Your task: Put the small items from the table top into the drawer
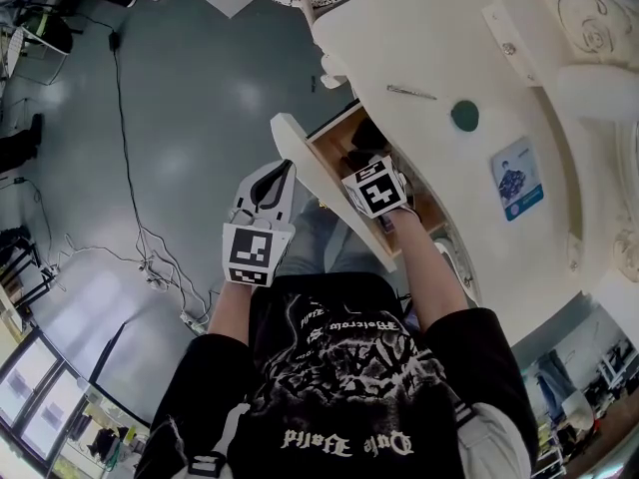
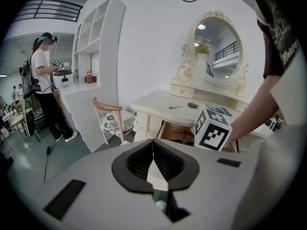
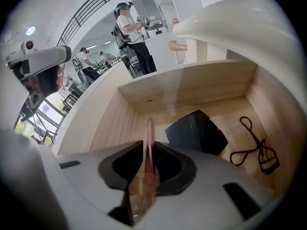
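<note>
Left gripper (image 2: 153,159): jaws together on nothing, outside the drawer front
Right gripper (image 3: 147,150): clamped on a slim pink stick (image 3: 149,131), inside the drawer (image 3: 192,87) by its left wall
Risk: once released, the round stick may roll against the black box (image 3: 196,132)
Drawer contents: box mid-floor, black looped cord (image 3: 252,145) along the right wall
Table top (image 1: 439,38): green disc (image 1: 464,116), metal pin (image 1: 411,92) and blue card (image 1: 517,178) not yet put away
</note>
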`<state>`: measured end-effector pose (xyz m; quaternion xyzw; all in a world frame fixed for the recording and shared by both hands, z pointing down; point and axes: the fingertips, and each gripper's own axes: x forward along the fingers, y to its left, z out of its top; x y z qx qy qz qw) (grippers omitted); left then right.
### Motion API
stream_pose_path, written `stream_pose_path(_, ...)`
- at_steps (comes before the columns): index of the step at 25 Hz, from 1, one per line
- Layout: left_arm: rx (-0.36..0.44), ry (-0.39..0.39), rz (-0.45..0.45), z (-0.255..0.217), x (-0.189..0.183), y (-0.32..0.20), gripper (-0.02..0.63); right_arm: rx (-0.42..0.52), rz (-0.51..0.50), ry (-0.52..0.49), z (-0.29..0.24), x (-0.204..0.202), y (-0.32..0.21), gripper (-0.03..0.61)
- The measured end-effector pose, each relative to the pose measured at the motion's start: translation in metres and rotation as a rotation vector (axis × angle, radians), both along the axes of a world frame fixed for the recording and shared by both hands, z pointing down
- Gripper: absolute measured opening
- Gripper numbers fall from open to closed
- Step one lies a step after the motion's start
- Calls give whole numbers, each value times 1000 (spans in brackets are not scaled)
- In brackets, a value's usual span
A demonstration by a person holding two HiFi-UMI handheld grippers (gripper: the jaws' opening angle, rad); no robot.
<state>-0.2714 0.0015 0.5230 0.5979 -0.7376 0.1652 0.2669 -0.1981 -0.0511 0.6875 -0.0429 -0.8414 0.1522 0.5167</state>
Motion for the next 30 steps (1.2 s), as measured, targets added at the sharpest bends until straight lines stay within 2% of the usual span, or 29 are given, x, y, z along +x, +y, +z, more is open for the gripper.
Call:
stream_pose_path(5, 5, -1, 0, -1, 2, -1, 15, -12, 7, -5, -6, 2, -4, 83)
stream_pose_path(10, 18, -2, 1, -4, 4, -4, 15, -8, 50, -54, -25, 3, -8, 82)
stream_pose_path(30, 94, -28, 76, -32, 31, -27, 15, 116, 180, -249, -116, 32, -36, 81)
